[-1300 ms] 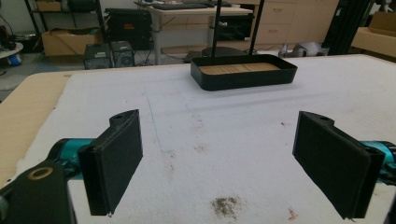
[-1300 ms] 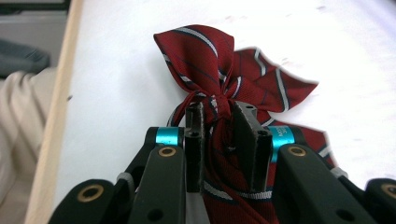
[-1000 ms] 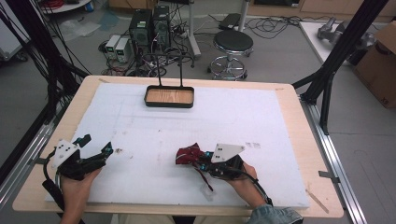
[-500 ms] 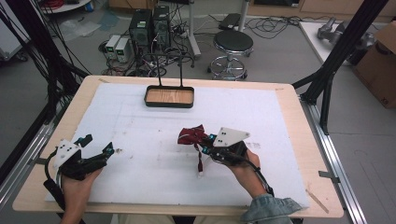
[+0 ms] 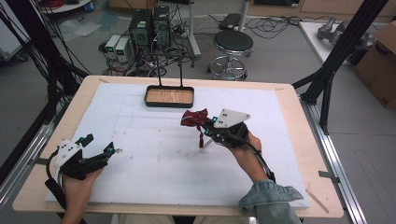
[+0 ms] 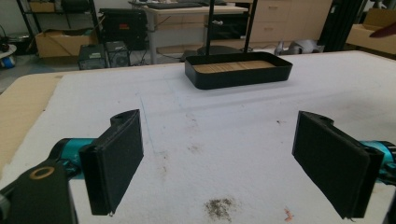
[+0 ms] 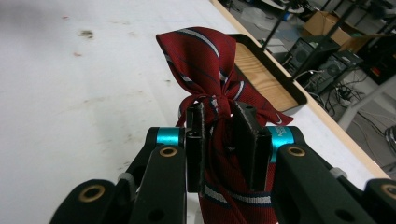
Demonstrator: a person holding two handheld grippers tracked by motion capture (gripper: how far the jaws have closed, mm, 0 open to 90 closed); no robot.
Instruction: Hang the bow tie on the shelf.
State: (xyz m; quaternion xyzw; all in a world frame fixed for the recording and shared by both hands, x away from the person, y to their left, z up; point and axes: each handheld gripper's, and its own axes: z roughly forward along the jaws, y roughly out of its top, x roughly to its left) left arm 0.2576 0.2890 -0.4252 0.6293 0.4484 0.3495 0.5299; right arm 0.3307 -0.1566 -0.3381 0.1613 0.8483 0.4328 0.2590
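Tie (image 7: 205,70) stripes (right gripper view)

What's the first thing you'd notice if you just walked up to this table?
The dark red striped tie, bunched up and pinched in the right claw above the middle of the white table. Beyond it, a black tray with a wooden bottom sits at the far edge. The left claw rests wide open, with nothing between its jaws.

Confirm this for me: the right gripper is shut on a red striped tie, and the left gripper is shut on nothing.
One thing is wrong: the left gripper is open, its jaws standing wide apart over the bare white table, as the left gripper view shows. The right gripper is indeed shut on the red striped tie.
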